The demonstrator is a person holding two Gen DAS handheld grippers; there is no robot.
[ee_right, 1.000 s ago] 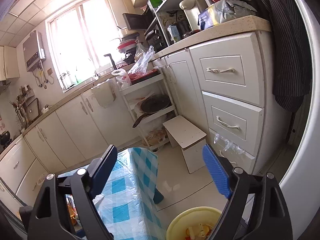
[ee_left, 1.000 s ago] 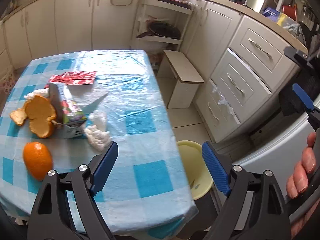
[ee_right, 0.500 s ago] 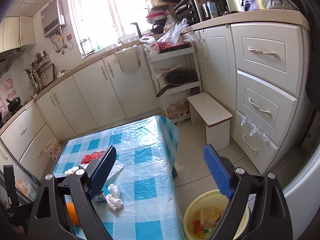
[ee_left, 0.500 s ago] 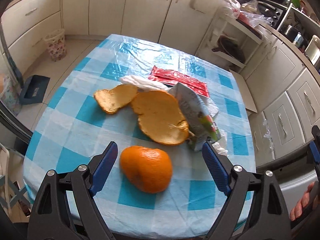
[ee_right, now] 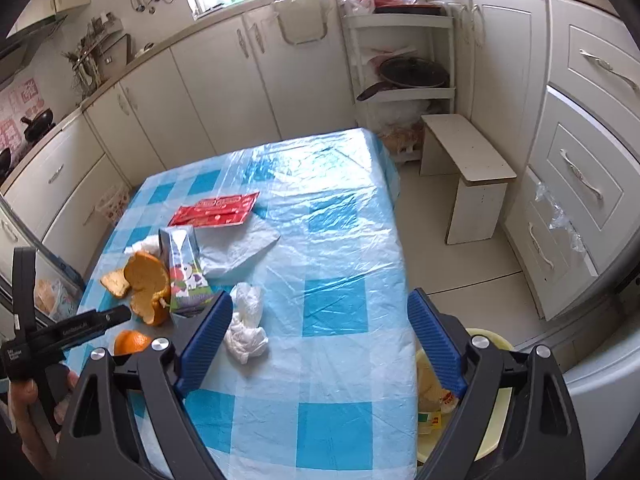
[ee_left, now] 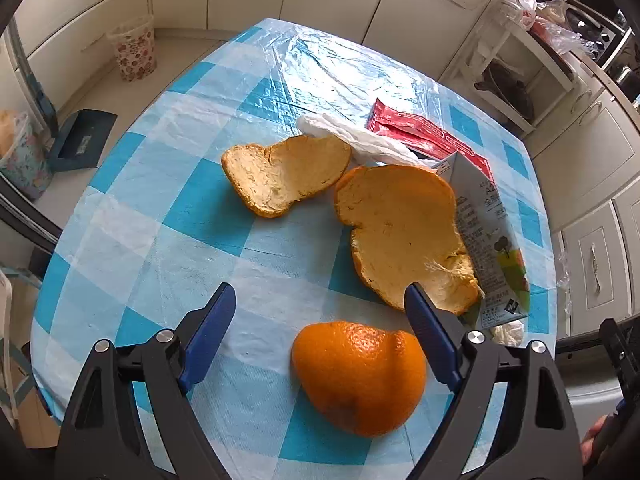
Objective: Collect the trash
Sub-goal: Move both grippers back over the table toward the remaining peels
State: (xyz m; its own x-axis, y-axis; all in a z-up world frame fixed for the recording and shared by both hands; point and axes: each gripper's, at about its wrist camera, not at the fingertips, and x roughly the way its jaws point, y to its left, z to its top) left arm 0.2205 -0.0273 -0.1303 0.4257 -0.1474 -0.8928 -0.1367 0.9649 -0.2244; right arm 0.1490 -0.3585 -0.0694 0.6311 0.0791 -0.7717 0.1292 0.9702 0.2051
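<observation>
Trash lies on the blue-checked table: two orange peels, a rounded peel piece, a drink carton, a red wrapper and a white tissue. My left gripper hangs open over the table's near edge, with the rounded peel low between its fingers, untouched. My right gripper is open above the table's near right part, nothing between its fingers. A crumpled white tissue lies by its left finger. The carton, peels and wrapper show farther left.
A yellow bin with some trash in it stands on the floor at the table's right edge. A white stool, a shelf rack and cabinets ring the table. A floral basket stands on the floor beyond.
Both grippers swung down toward the table. The left one swept from the table's right side to over the peels. The right view went from cabinets and window to the tabletop. Jaws stayed wide.
</observation>
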